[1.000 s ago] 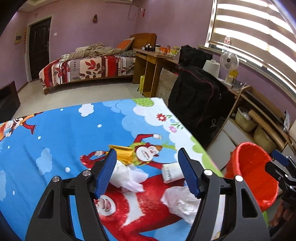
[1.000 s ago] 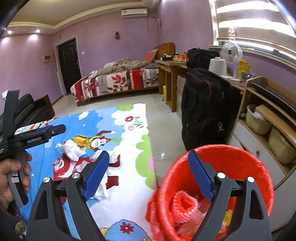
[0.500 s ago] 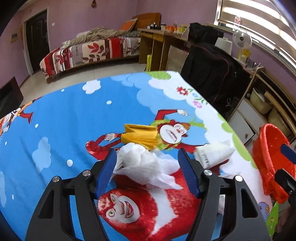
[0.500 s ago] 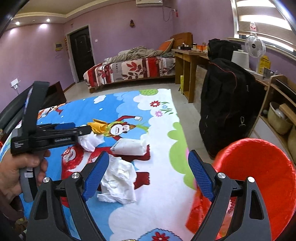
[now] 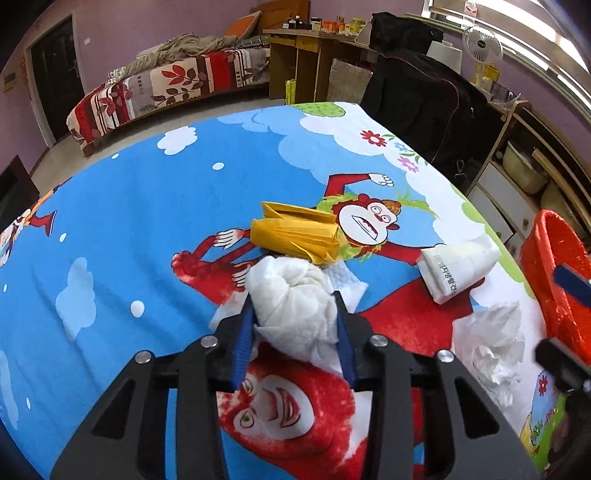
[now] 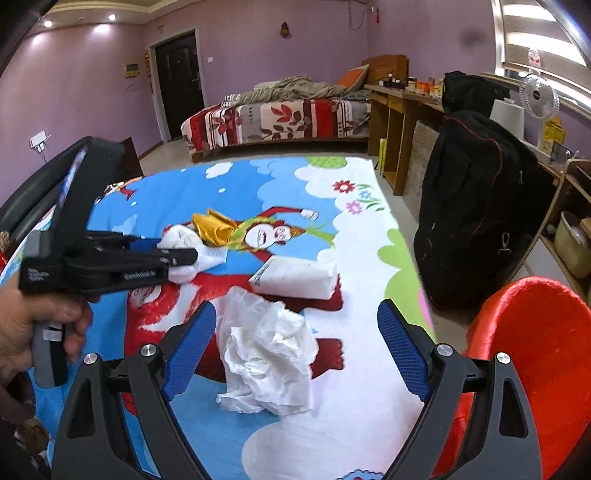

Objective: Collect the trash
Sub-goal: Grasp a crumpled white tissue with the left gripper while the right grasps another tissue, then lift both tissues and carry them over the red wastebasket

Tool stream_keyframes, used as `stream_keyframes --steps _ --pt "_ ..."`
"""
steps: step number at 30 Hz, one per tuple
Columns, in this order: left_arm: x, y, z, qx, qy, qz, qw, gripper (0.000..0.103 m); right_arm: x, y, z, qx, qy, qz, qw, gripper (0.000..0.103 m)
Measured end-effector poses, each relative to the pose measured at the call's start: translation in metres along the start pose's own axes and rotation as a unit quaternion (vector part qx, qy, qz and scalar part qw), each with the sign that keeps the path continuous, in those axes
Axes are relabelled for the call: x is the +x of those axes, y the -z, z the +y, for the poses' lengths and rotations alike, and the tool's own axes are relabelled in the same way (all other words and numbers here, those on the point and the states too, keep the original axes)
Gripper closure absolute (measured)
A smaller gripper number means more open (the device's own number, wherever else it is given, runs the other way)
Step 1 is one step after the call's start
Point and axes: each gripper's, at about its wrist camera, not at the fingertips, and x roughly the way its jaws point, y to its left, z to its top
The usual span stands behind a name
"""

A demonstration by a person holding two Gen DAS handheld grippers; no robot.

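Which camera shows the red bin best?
The right wrist view: the red bin shows its wide rim and inside wall beside the open right gripper. The left wrist view catches only a slice of the bin at its right edge.

walls: purple [image 6: 258,55], white cornice at ceiling, recessed spotlights [image 6: 48,23] lit
door: dark [image 6: 180,83], far wall
floor: pale tile [image 6: 162,157]
bed: far side [image 6: 277,118], red/white leaf-print cover, rumpled beige blanket [image 6: 291,86], orange pillow [image 6: 352,76]
desk: wooden [image 6: 399,110], bottles on top
window: right wall, striped blinds [image 6: 535,33], bright daylight
sill: small white fan [image 6: 538,96]
shelving: wooden unit [image 5: 517,177], right side
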Motion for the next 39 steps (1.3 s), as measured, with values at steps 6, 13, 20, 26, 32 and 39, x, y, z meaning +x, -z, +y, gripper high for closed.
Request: stream_keyframes --steps 6,13,20,26,32,39 --pt "-0.016 0.008 -0.003 -0.017 -0.002 -0.024 0.9996 0.065 0.009 0.008 0.013 -0.022 0.006 0.018 1.0 0.019" --pt "-0.036 0.016 -0.008 -0.04 0.002 -0.05 0.998 0.065 0.019 0.014 0.019 -0.04 0.016 0.041 0.998 0.019" --pt "-0.058 0.017 -0.007 -0.055 -0.003 -0.073 0.9958 0.065 0.033 0.019 0.029 -0.053 0.012 0.063 0.996 0.033" --pt "-0.065 0.018 -0.006 -0.059 -0.001 -0.078 0.9952 0.065 0.036 0.022 0.032 -0.055 0.002 0.073 0.996 0.048" --pt "-0.063 0.021 -0.01 -0.06 0.004 -0.075 0.9954 0.065 0.028 0.023 0.024 -0.045 -0.009 0.068 0.997 0.065" --pt "-0.066 0.023 -0.014 -0.057 0.006 -0.078 0.9953 0.065 0.015 0.027 0.019 -0.035 -0.017 0.055 0.998 0.07"
